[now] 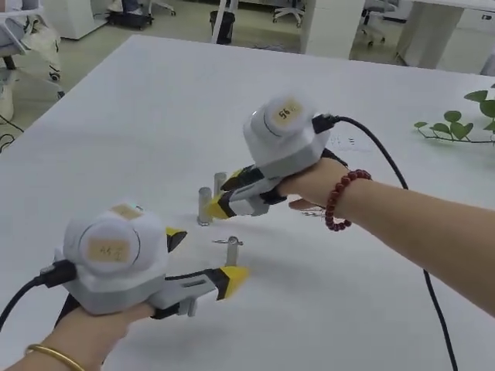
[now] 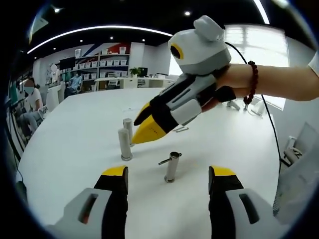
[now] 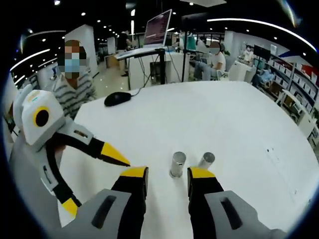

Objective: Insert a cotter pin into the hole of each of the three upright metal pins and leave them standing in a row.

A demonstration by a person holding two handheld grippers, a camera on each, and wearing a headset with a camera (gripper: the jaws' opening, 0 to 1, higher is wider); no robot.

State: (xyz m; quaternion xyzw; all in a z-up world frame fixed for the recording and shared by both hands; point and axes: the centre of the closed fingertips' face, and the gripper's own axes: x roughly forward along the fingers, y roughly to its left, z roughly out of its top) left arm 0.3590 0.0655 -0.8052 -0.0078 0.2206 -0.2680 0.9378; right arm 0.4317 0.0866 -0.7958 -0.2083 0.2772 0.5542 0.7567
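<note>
Three upright metal pins stand on the white table [image 1: 155, 116]. The nearest pin [image 1: 232, 251] [image 2: 172, 162] has a cotter pin through its top hole, sticking out sideways. My left gripper [image 1: 205, 255] [image 2: 168, 172] is open, its jaws on either side of this pin without touching it. The other two pins [image 1: 203, 205] [image 1: 220, 184] stand close together farther back, with bare tops [image 3: 177, 164] [image 3: 206, 160]. My right gripper [image 1: 216, 207] [image 3: 167, 174] hovers over them, narrowly open, with nothing visible between its jaws. It enters the left gripper view from the right [image 2: 144, 133].
A small wire piece [image 2: 182, 129] lies on the table under the right hand. A green plant sprig [image 1: 464, 124] lies at the far right. Cables trail from both grippers. A black mouse [image 3: 117, 98] sits at the table's far end, where a person sits.
</note>
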